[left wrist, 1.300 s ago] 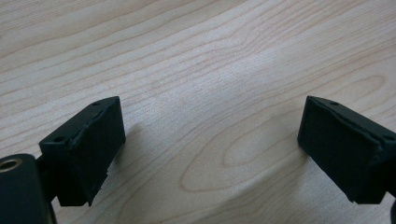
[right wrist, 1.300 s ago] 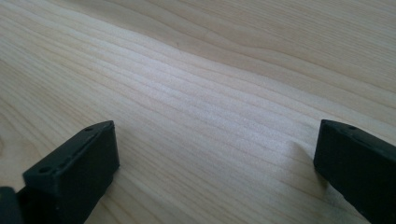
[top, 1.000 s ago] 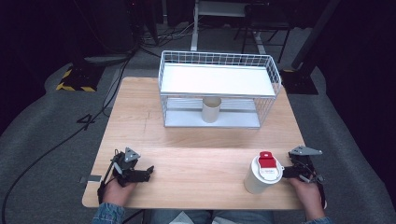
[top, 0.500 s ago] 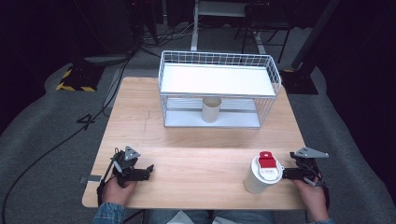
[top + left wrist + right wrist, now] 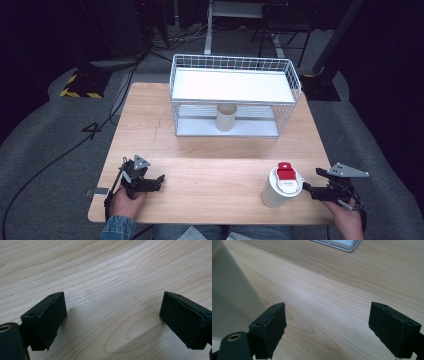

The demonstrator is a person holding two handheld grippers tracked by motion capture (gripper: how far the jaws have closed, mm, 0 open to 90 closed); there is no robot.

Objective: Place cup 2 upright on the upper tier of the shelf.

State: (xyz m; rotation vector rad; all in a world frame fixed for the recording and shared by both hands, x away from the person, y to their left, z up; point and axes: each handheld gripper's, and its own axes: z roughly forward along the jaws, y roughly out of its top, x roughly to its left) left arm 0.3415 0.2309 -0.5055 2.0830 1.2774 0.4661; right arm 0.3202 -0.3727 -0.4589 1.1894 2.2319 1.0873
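Left gripper [image 5: 159, 178] lying low at near left of table [image 5: 210, 150], held by left hand [image 5: 127, 197], jaws gaping wide over bare wood, grasping nothing. Right gripper [image 5: 304, 188] sitting at near right, held by right hand [image 5: 347, 220], jaws spread apart, empty, pointing at white cup [image 5: 280, 187] with red-tabbed lid; cup standing upright just beside jaw tips, contact unclear. Farther back, wire basket rack [image 5: 235, 95] standing at far centre of table; small beige cup [image 5: 226, 116] sitting upright on its lower shelf, under white upper shelf.
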